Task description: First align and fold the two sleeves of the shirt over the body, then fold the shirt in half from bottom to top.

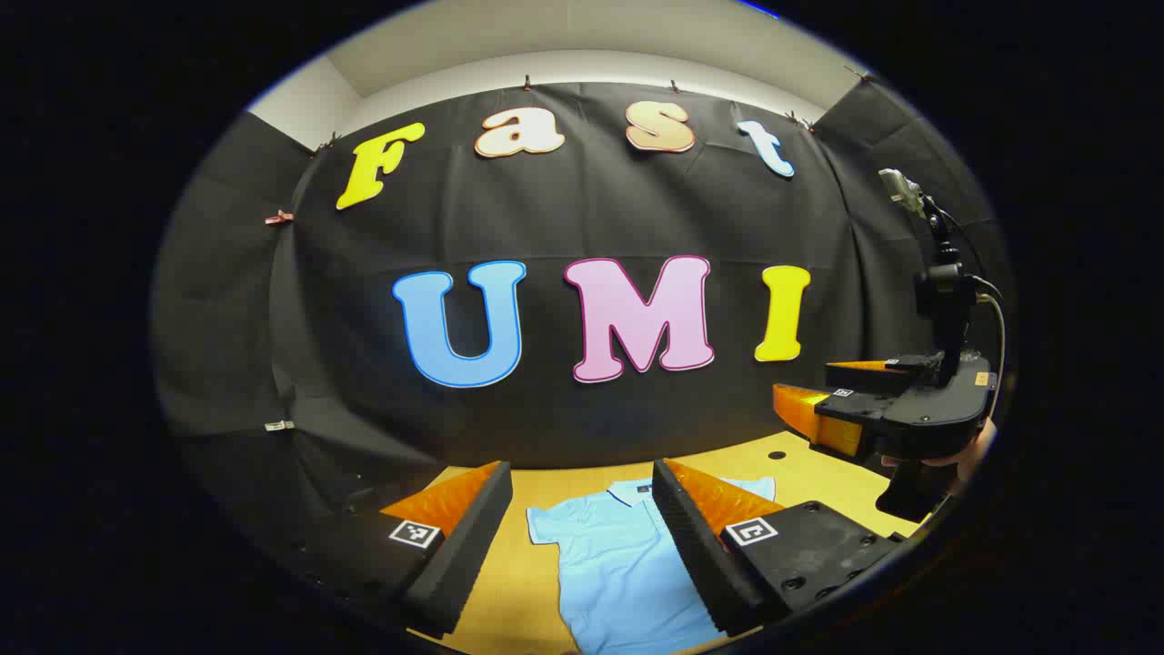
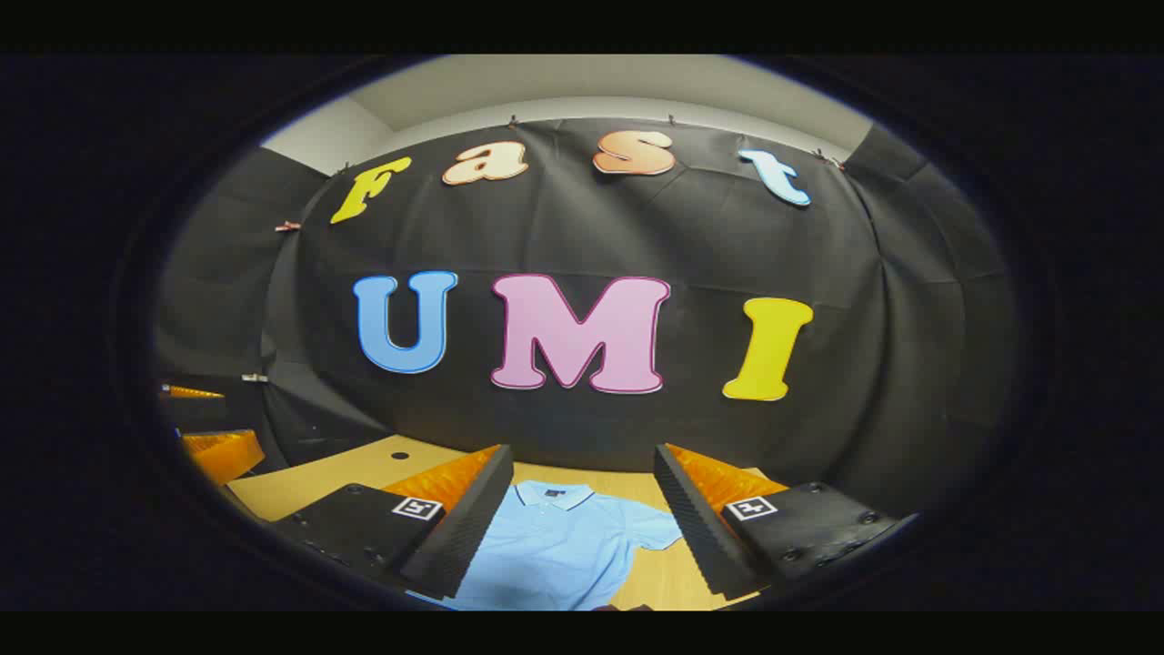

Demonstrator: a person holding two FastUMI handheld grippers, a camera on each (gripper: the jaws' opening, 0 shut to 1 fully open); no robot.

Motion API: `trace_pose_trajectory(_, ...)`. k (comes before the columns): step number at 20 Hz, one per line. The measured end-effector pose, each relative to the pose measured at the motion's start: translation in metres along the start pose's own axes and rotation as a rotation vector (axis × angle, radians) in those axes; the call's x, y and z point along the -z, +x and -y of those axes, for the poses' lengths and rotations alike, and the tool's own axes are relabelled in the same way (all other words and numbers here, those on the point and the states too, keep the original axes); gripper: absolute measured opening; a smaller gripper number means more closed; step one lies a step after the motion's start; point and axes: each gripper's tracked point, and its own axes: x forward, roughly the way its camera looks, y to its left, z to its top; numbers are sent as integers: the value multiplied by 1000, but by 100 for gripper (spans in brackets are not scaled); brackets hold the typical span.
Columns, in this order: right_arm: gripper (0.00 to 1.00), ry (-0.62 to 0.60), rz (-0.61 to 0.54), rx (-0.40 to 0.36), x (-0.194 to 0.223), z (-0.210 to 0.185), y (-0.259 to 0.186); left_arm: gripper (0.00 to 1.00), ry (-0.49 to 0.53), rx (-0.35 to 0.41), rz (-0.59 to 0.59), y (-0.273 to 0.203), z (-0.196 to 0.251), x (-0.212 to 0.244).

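1. Nearest in the left gripper view, the left gripper (image 1: 582,537) fills the 6 o'clock edge with its jaws wide apart and nothing between them; it hangs above the desk, not touching the cloth.
2. In the right gripper view, the right gripper (image 2: 577,523) sits likewise at 6 o'clock, jaws spread and empty, also clear of the cloth.
3. Just past both pairs of jaws lies the shirt (image 1: 618,564), a light blue short-sleeved polo spread flat on the wooden desk (image 1: 800,473), collar toward the far wall. In the right gripper view the same shirt (image 2: 555,546) shows its collar at about 12 o'clock of the garment and one sleeve reaching out toward 3 o'clock.
4. In the left gripper view the other sleeve sticks out toward 9 o'clock, so both sleeves look unfolded and the body lies open.
5. Farther off, at 3 o'clock in the left gripper view, the right gripper (image 1: 823,400) hovers above the desk in a hand (image 1: 973,450); the desk (image 2: 300,482) has a small dark hole near its far edge.
6. At the back, black cloth closes the booth.
7. My reading: the task is at its very start, with the sleeve fold not yet begun.
8. The next move seems to call for lowering each gripper to its own sleeve's outer edge, pinching only that layer, then carrying both sleeves inward evenly over the chest.
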Motion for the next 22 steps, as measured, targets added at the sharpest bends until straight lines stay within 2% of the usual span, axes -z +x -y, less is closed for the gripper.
trace_pose_trajectory(7,97,7,-6,-38,11,-10,6,98,-99,-80,-20,9,-27,9)
trace_pose_trajectory(15,97,43,-18,-19,23,0,2,98,-146,-107,-49,30,-40,16)
trace_pose_trajectory(22,97,47,-44,-50,33,-3,10,99,-148,-94,-50,42,-41,15)
